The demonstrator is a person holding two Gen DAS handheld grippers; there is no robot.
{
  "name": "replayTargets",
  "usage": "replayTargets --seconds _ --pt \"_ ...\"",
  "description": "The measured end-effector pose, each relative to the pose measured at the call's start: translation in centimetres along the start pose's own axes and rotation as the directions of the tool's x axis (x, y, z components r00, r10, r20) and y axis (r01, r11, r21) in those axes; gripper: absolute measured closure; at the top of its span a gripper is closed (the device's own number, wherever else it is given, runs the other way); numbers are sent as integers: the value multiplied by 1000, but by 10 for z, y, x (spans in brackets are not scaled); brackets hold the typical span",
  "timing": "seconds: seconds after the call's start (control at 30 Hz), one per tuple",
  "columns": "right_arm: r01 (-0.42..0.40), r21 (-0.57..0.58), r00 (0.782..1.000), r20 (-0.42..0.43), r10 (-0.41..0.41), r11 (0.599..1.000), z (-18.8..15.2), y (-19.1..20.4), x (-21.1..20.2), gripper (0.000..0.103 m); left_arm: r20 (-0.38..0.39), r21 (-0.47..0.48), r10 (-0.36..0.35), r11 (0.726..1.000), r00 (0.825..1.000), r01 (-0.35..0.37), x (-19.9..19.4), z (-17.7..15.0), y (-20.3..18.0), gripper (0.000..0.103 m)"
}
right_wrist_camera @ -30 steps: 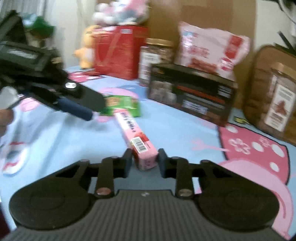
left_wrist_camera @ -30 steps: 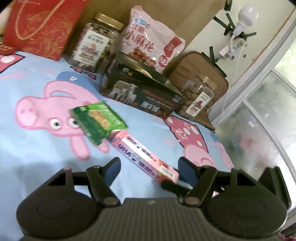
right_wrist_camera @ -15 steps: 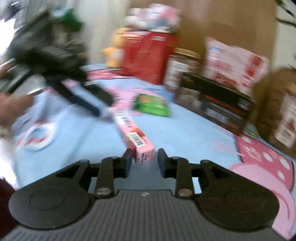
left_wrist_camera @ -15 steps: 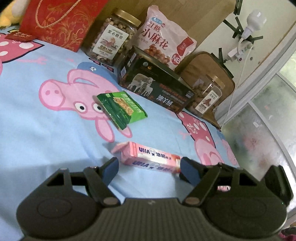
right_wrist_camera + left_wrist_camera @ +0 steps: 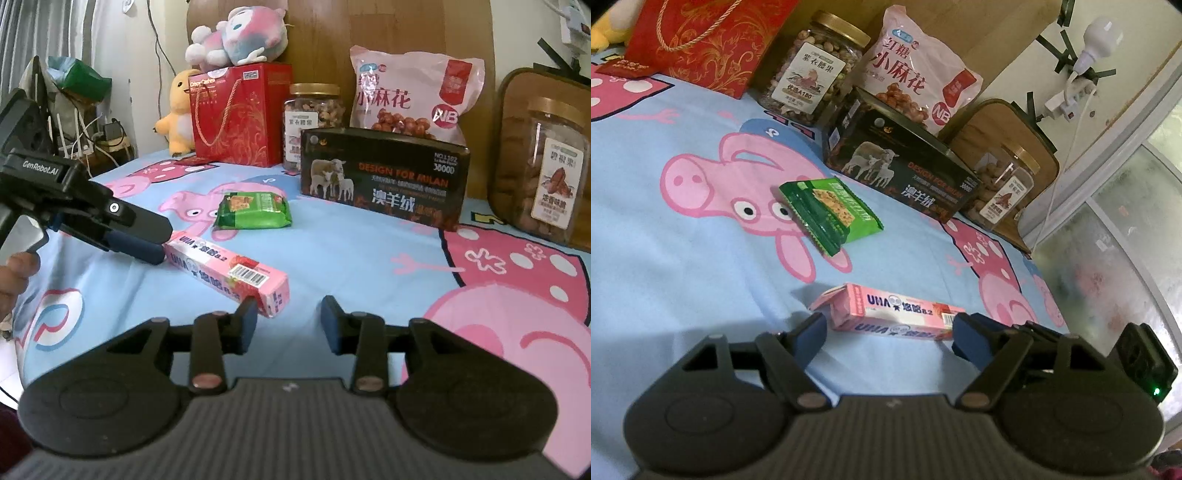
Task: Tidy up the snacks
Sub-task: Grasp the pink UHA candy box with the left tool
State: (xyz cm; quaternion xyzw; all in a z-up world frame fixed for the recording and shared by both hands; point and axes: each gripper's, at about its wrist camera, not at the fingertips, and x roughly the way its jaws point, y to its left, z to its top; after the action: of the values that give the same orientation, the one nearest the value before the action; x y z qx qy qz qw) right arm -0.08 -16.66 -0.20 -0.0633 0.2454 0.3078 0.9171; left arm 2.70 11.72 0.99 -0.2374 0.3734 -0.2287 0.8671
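A pink UHA candy box (image 5: 886,314) lies flat on the blue cartoon sheet (image 5: 683,277). It sits crosswise at the tips of my left gripper (image 5: 890,330), which is open wide. Its ends are close to both blue pads, with no clear squeeze. In the right wrist view the box (image 5: 229,269) runs from the left gripper (image 5: 147,247) to my right gripper (image 5: 288,317). The right jaws are opening. The box's barcode end rests beside the left fingertip (image 5: 247,317), and nothing lies between the pads. A green snack packet (image 5: 831,218) lies further back.
Along the back stand a black carton (image 5: 384,177), two nut jars (image 5: 812,70) (image 5: 550,170), a pink snack bag (image 5: 410,92) and a red gift bag (image 5: 236,114) with plush toys. A person's hand (image 5: 14,273) holds the left gripper. Glass doors (image 5: 1115,240) stand at the right.
The right jaws were shut on the pink box's end and have let it go and widened. The box has swung round to lie crosswise at the left gripper's tips.
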Motion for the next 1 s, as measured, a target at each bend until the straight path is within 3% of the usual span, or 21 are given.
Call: replayTargets --seconds 0.33,0.73,1.0 --pt "-9 -73 1000 -17 8 997 -2 11 0 58 -7 2 -9 1000 1000 9 3 1 -2 25" --pt "-17 -59 1000 -23 16 998 -2 9 1 58 -11 1 -14 1000 1000 14 5 2 -2 25" --pt "-33 -86 999 -29 30 996 -2 15 3 58 -20 -1 -21 1000 1000 21 15 10 -6 19"
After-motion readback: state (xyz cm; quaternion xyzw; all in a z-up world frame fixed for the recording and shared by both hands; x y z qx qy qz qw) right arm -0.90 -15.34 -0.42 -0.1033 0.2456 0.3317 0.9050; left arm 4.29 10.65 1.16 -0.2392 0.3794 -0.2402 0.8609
